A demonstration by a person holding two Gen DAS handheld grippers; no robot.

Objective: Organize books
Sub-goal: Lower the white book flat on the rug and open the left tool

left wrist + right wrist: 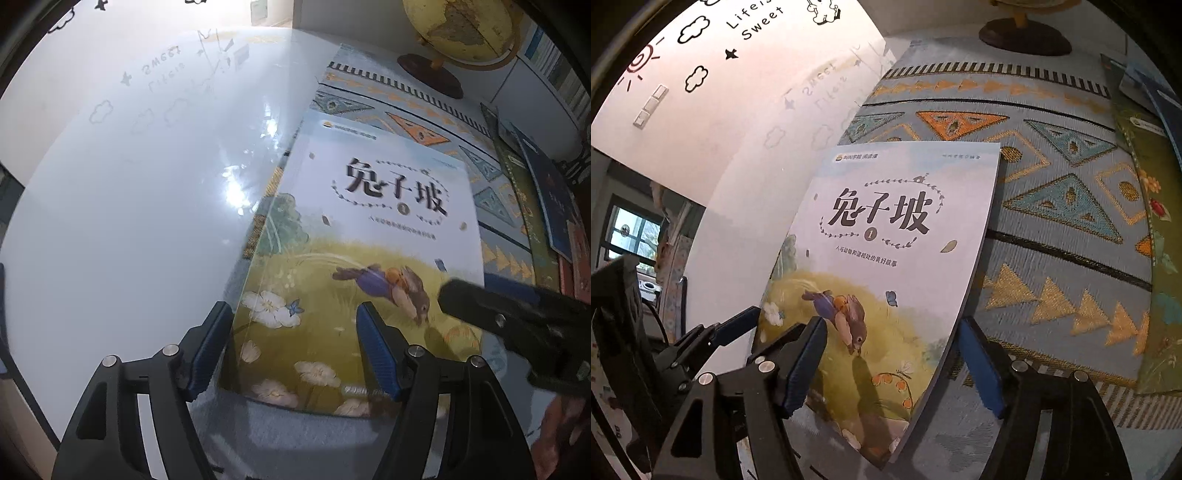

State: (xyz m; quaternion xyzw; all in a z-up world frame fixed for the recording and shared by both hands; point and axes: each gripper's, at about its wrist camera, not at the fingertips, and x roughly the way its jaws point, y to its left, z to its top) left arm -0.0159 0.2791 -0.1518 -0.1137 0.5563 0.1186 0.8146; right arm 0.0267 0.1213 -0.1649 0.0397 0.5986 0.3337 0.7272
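A picture book with a rabbit cover (354,236) lies on the patterned cloth (406,125), its left edge over the cloth's border by the white table. It also shows in the right wrist view (879,258). My left gripper (295,350) is open, its fingers straddling the book's near left corner. My right gripper (890,365) is open, its fingers either side of the book's near right edge; one of its fingers (517,317) shows in the left wrist view. More books (543,206) lie in a pile at the right.
A globe on a dark wooden base (432,74) stands at the back of the cloth. The glossy white table (129,221) stretches left, reflecting the wall decals. The book pile's green cover (1145,221) lies along the cloth's right side.
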